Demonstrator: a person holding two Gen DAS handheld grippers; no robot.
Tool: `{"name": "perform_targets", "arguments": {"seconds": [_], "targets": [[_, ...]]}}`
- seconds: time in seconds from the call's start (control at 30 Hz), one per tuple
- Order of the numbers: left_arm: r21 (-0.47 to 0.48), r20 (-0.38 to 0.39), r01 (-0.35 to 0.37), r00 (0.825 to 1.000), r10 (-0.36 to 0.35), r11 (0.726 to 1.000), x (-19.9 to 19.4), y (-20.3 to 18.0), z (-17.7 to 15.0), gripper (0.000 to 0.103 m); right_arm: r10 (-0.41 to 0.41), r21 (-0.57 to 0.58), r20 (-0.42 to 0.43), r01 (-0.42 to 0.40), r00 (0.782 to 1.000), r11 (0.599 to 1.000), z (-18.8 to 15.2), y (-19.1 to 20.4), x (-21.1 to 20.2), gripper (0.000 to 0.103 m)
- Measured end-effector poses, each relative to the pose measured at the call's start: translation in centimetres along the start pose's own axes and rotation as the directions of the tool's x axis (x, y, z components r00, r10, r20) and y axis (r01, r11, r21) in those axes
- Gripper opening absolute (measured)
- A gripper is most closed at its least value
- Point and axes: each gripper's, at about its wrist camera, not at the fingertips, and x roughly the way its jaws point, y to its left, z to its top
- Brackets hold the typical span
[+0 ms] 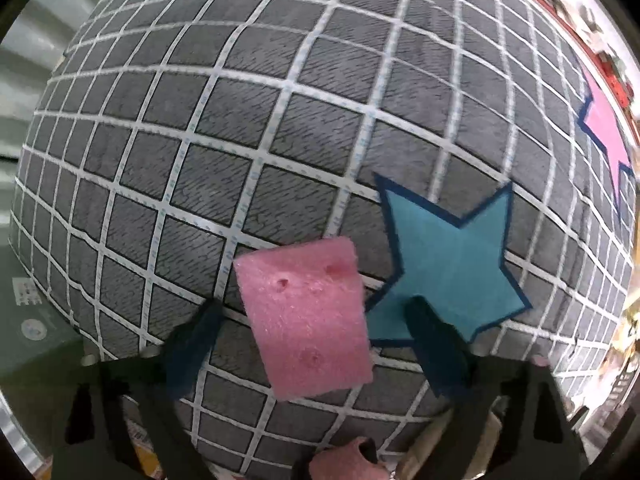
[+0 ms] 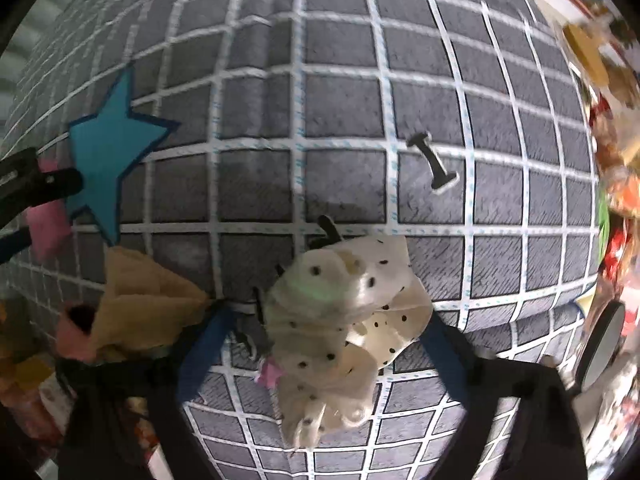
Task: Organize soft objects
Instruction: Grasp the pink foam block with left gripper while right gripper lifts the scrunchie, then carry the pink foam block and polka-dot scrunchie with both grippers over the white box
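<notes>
The middle and far side of the gridded mat (image 2: 340,120) lie open for passage, while a beige cloth (image 2: 148,300) and pink foam (image 1: 308,320) crowd its near left edge by the flat blue star (image 1: 448,272)

A pink foam block (image 1: 306,320), rectangular and pitted with a few small dents, sits tilted between the fingers of the left claw (image 1: 308,336), its far corner just beside a teal star (image 1: 448,272) marked on the grey gridded counter (image 1: 240,140). A cream scrunchie with black dots (image 2: 340,320), crumpled and glossy, sits between the fingers of the right claw (image 2: 320,344), a small pink tag (image 2: 269,374) showing at its left edge. A tan cloth (image 2: 140,300) lies bunched on the counter, just below the star. Beside the cloth sits a pink tube-like piece (image 2: 74,334), seen only in part.
</notes>
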Motion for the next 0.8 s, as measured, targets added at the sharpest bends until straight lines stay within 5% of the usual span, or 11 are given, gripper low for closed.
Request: {"name": "perform_targets", "arguments": {"seconds": [0.07, 0.2, 0.37, 0.8], "targets": [[0.036, 0.005, 0.001, 1.000, -0.001, 0.999, -0.7, -0.7, -0.3, 0.057, 0.001, -0.025, 0.008, -0.001, 1.000, 1.000, -0.3, 0.5, -0.7, 0.060], [0.056, -0.042, 0.053, 0.998, -0.050, 0.997, -1.1, -1.4, -0.6, 0.051, 0.016, -0.026, 0.005, -0.016, 1.000, 1.000, -0.2, -0.1, -1.8, 0.034], [0.157, 0.021, 0.008, 1.000, -0.011, 0.988, -3.7, -2.2, -2.4, 0.051, 0.051, 0.015, 0.019, -0.052, 0.999, 0.999, -0.1, -1.5, -3.7, 0.033], [0.369, 0.112, 0.015, 0.992, -0.061, 0.929, -11.0, -2.3, -7.9, 0.051, 0.145, 0.095, 0.039, -0.148, 0.989, 0.984, -3.5, -2.5, -11.3, 0.033]]}}
